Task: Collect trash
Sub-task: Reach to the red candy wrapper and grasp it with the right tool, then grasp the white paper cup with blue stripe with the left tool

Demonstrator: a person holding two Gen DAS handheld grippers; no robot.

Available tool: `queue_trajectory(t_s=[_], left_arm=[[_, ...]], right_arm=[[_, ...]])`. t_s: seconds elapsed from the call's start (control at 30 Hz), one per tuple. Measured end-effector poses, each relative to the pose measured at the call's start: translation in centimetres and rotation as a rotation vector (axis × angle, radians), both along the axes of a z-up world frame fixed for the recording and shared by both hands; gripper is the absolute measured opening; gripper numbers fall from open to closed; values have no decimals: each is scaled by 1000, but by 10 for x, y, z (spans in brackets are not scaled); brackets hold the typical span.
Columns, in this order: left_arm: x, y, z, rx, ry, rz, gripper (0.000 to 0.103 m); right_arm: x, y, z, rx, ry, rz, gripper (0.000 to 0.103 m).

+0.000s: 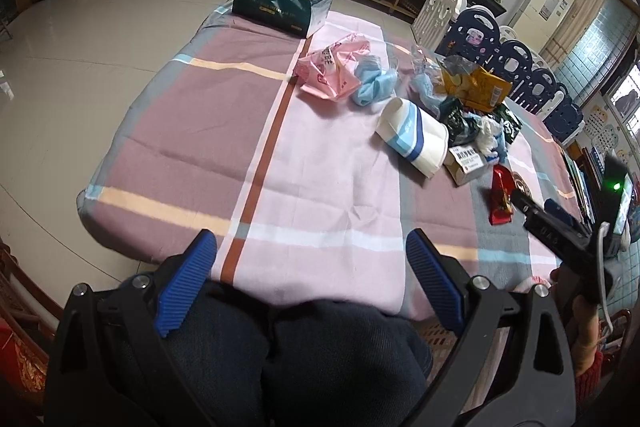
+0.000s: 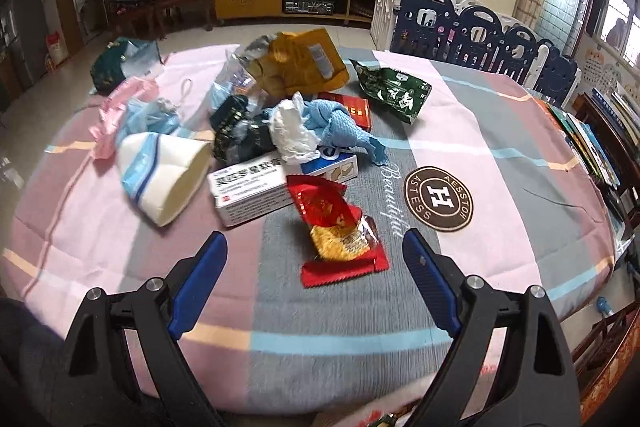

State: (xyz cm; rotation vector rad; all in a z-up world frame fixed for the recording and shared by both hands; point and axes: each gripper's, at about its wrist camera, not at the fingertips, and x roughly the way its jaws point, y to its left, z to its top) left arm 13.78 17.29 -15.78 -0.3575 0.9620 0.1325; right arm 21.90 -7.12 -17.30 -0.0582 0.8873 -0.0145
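Since my right gripper [image 2: 314,269] is spread wide with nothing in it, I'd drop straight down and pinch the red snack wrapper [image 2: 338,233] across its crinkled middle, not the flat edge. It lies between the blue fingers, lower centre of frame, apart from both. Left gripper [image 1: 312,275] is wide open and empty too, low in its frame; the trash pile [image 1: 448,107] sits upper right.

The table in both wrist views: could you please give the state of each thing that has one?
Paper cup: on its side, mouth open, looks empty.
Red snack wrapper: torn open, crumpled.
White medicine box: lying flat.
Green bag: lying on table.
Left gripper: open, empty.
Right gripper: open, empty.
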Motion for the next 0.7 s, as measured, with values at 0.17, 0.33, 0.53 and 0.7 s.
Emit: queue_trajectory(t_s=[0.17,0.33,0.53,0.7], left_arm=[[51,9,-4,-33,9,0,95],[113,3,-13,-110,3,-38,95],[165,-58,-29,-4,62,-244,98],[191,-108,-48,101,119,-416,99]], right_arm=[[26,-11,-28,-34,69,-32,87],[37,-26,-43,1,128,-42,42],[25,-43,-35,108,104,-58,10],[-3,-55,-15,189,94,-62,10]])
